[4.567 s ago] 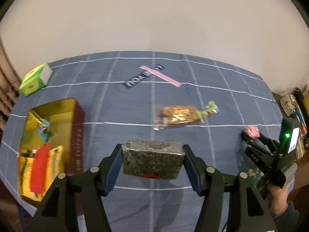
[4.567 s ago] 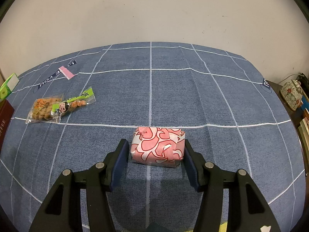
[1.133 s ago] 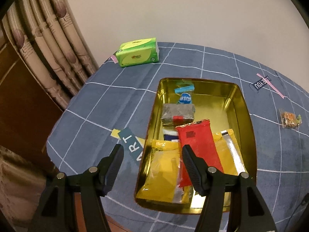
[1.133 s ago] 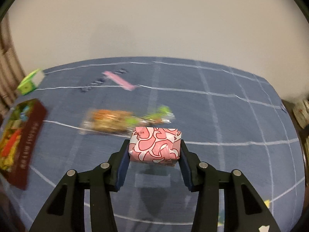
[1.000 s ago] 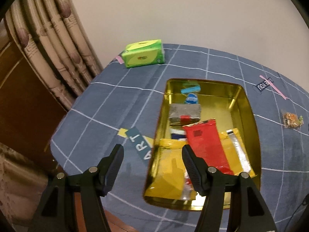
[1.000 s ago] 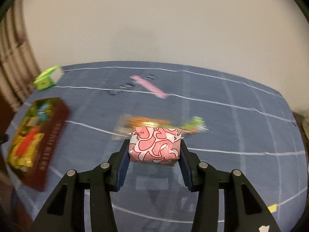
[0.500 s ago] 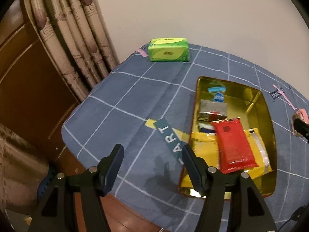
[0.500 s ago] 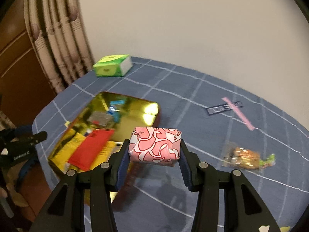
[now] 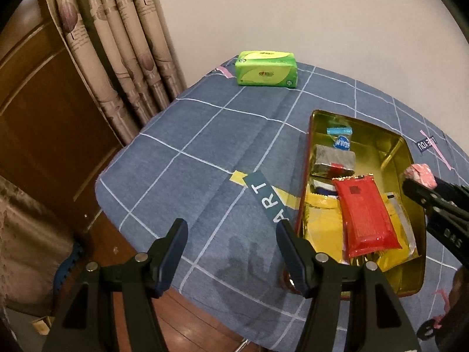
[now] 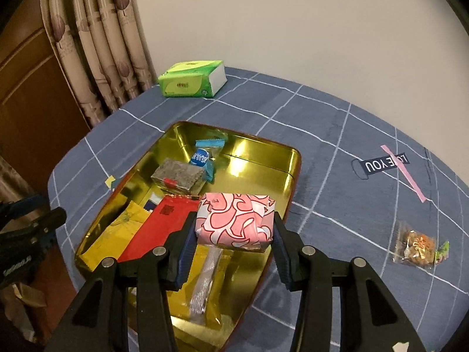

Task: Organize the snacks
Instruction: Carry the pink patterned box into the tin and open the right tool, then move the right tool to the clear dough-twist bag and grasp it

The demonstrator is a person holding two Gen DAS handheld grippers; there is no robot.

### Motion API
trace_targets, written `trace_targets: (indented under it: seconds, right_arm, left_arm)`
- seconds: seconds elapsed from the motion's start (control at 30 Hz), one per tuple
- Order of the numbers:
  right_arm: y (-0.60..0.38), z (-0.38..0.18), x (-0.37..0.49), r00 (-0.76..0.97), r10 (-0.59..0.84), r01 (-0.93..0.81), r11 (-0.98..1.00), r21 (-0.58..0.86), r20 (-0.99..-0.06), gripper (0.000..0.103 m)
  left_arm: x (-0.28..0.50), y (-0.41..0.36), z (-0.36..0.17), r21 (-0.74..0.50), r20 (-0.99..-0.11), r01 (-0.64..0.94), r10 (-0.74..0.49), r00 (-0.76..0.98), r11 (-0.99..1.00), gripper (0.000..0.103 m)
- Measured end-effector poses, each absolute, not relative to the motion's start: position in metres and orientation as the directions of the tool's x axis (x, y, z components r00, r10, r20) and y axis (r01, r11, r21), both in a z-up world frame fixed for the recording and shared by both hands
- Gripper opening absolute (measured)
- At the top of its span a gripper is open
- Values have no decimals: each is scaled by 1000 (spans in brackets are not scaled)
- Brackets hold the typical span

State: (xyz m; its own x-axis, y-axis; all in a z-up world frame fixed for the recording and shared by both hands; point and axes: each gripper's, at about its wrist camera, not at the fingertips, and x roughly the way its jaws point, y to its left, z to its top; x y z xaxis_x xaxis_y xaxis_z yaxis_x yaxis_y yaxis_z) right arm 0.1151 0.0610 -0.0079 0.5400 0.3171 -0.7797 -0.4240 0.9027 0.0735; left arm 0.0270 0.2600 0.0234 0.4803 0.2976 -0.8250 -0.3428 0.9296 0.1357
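My right gripper (image 10: pixel 233 236) is shut on a pink-and-white wrapped snack (image 10: pixel 236 223) and holds it above the near right part of the gold tin (image 10: pixel 263 146). The tin holds a red packet (image 10: pixel 158 223), yellow packets (image 10: pixel 117 228), a dark speckled block (image 10: pixel 177 177) and a blue candy (image 10: pixel 205 155). In the left wrist view the tin (image 9: pixel 366 126) lies at right, and the right gripper (image 9: pixel 410 180) reaches in over its right rim with the pink snack (image 9: pixel 419 173). My left gripper (image 9: pixel 231 243) stands open over bare cloth left of the tin, nothing between its fingers.
A green tissue pack (image 10: pixel 192 83) sits at the far table corner by the curtain (image 10: pixel 96 44). A clear bag of orange snacks (image 10: pixel 419 246) lies on the blue checked cloth right of the tin. The table edge and wooden floor (image 9: pixel 181 314) are near my left gripper.
My right gripper carried the pink snack leftward from the open cloth to above the tin. My left gripper drew back left off the tin to the bare cloth.
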Motion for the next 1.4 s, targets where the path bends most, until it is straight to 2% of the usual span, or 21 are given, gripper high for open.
trace_targets:
  seconds: [0.9, 1.4]
  right_arm:
    - [73, -28, 123, 506, 310, -426, 901, 79, -805, 46]
    - [50, -3, 117, 532, 366, -459, 882, 103, -764, 46]
  left_arm:
    - [29, 256, 19, 134, -833, -320, 282, 477, 938, 64]
    - [29, 252, 19, 133, -833, -305, 273, 481, 943, 64]
